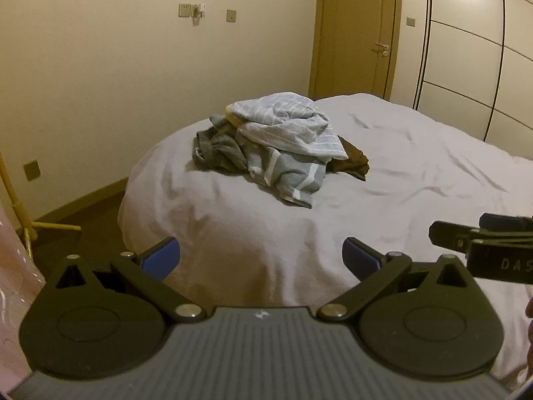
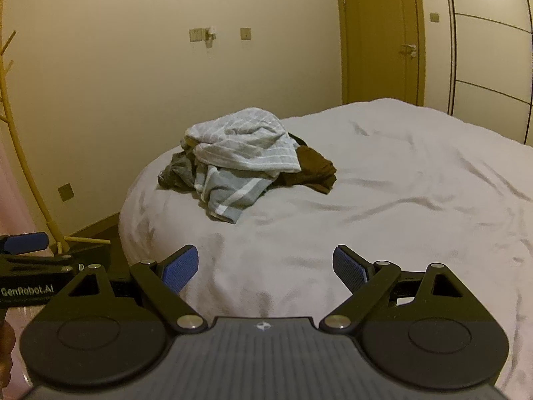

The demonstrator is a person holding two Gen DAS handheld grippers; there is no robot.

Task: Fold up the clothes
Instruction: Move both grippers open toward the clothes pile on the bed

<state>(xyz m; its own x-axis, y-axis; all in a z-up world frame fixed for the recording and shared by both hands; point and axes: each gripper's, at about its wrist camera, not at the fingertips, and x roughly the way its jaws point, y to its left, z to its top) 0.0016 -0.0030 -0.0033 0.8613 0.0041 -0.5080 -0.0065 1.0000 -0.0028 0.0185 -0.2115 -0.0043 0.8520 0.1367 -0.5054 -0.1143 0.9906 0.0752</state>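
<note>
Hovering above the near edge of the bed (image 1: 383,180), both claws are released, jaws spread wide, nothing between the blue pads. The left claw (image 1: 261,260) and right claw (image 2: 266,268) sit side by side at about equal height, each visible at the margin of the other's view.

The clothes pile (image 1: 273,143) lies crumpled on the bed, well apart from both claws. From the left claw it sits at roughly twelve o'clock; from the right claw at roughly eleven o'clock. A pale striped garment (image 2: 243,143) tops the heap, a grey banded garment (image 2: 226,193) trails from it toward the claws, a brown garment (image 2: 314,170) lies on its three o'clock side, and a dark grey piece (image 1: 216,148) on its nine o'clock side.

Judgement: no garment lies flat or folded; all remain heaped. The pile's long axis runs nine to three o'clock. Neither claw is clearly nearer, though the left one is the more squarely aligned. The trailing banded hem is the closest edge.
</note>
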